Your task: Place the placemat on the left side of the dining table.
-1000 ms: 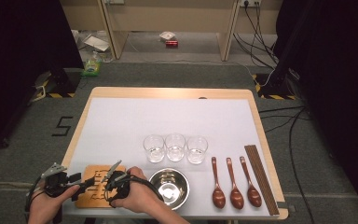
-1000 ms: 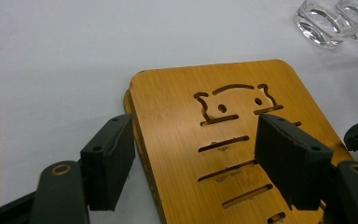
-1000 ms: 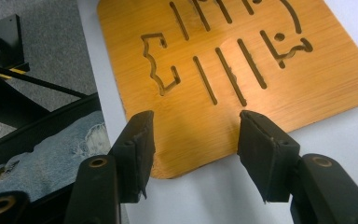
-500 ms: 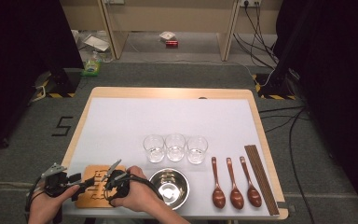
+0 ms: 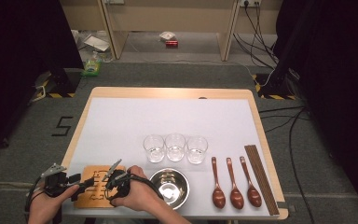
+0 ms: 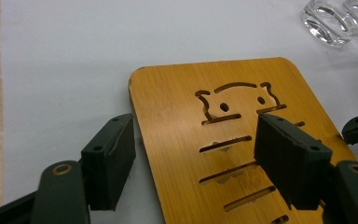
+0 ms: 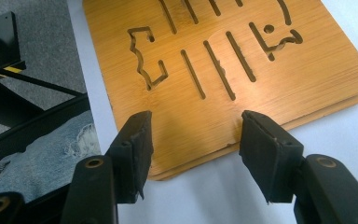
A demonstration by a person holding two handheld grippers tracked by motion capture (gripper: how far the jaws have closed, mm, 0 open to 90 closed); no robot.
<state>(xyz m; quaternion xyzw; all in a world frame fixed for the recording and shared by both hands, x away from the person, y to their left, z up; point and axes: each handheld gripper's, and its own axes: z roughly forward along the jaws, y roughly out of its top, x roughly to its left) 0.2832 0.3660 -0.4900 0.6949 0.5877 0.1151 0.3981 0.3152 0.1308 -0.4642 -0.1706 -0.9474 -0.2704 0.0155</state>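
At the near left corner of the light wooden bench [image 5: 86, 105], which is covered with a smooth white sheet, the left hand-held gripper [image 6: 193, 156] stands with its two black jaws spread wide. One jaw is off the left edge of the flat rectangular bamboo board [image 6: 242, 116] and the other is over its slotted face, so they straddle the edge without closing on it. The board has rounded corners, a fine straight grain, and cut-through slots with a small animal-shaped outline. It lies flat on the white sheet at the near left.

The right hand-held gripper [image 7: 193, 154] is just to the right, its matte black jaws also well apart and poised at the board's near right edge, gripping nothing.

Right of the board sits a round polished steel bowl [image 5: 170, 186], close beside the right hand [image 5: 137, 196]. Beyond the bowl, three clear stubby drinking glasses [image 5: 175, 148] stand in a row, touching or nearly so. Farther right lie three glossy dark brown wooden spoons [image 5: 235, 184], side by side with bowls nearest. At the far right a bundle of dark brown wooden chopsticks [image 5: 261, 177] lies along the bench's edge.
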